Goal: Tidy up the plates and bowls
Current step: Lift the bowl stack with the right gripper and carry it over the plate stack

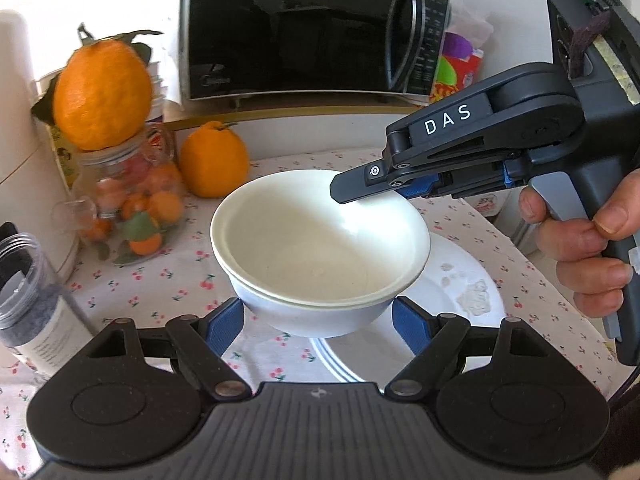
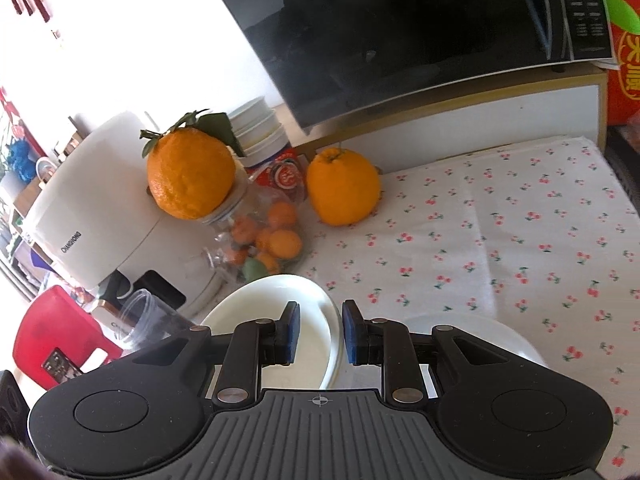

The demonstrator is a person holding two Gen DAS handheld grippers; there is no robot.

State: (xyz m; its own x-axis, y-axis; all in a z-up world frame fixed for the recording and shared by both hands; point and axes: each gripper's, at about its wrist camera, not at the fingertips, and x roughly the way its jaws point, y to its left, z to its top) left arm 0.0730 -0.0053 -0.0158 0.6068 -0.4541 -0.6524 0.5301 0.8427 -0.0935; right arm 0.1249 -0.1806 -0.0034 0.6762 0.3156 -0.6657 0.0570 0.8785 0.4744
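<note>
While nested, white bowls [image 1: 320, 240], glass jar [image 1: 132, 208] holding oranges [image 1: 160, 206]

Two close downward wrist views, sharing bowl [image 1: 320, 256] and oranges [image 2: 343, 187].

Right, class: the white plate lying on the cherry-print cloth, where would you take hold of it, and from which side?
Probably by the rim of the plate, one finger over and one under, coming in low from its near edge. It lies flat, so only the rim offers purchase, and the stacked bowls held above it block a straight-down approach.
</note>
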